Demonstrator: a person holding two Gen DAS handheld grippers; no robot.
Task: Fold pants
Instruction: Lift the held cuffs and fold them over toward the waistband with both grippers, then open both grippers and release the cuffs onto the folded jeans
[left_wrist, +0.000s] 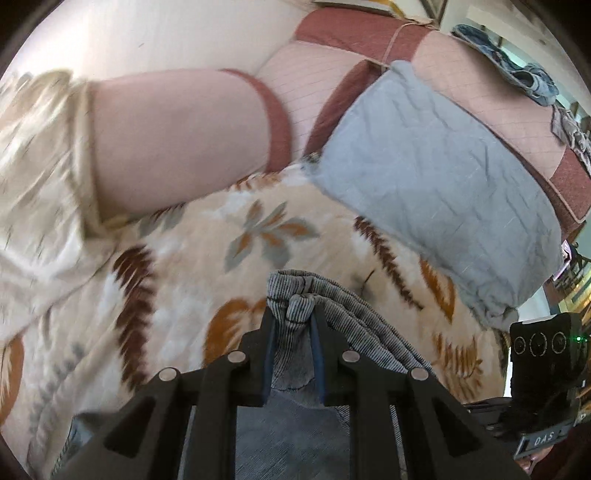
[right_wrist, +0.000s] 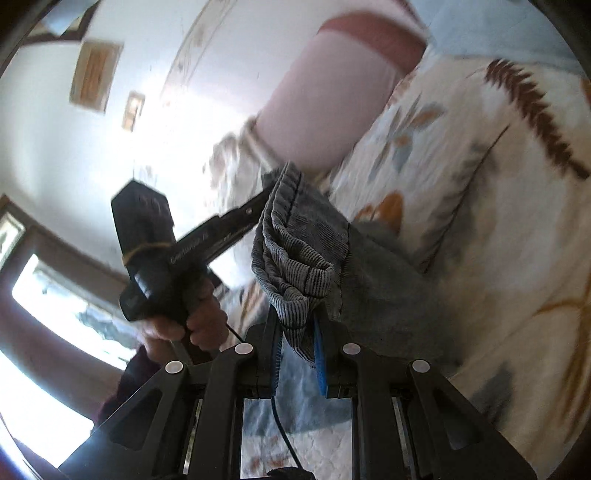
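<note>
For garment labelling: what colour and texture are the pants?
Grey, finely ribbed pants; clearest in the right wrist view.

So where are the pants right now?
The pants hang by their ribbed waistband between both hand-held grippers, left and right, above the floral bedspread.

A bed under a floral blanket (left_wrist: 258, 229) carries a pink pillow (left_wrist: 177, 136); a blue-grey pillow (left_wrist: 443, 184) beside it.

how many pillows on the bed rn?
2 clearly. A pink pillow with a maroon band lies at the head of the floral blanket; a grey-blue pillow lies beside it, toward the right gripper's side. More may be hidden outside the frames.
</note>
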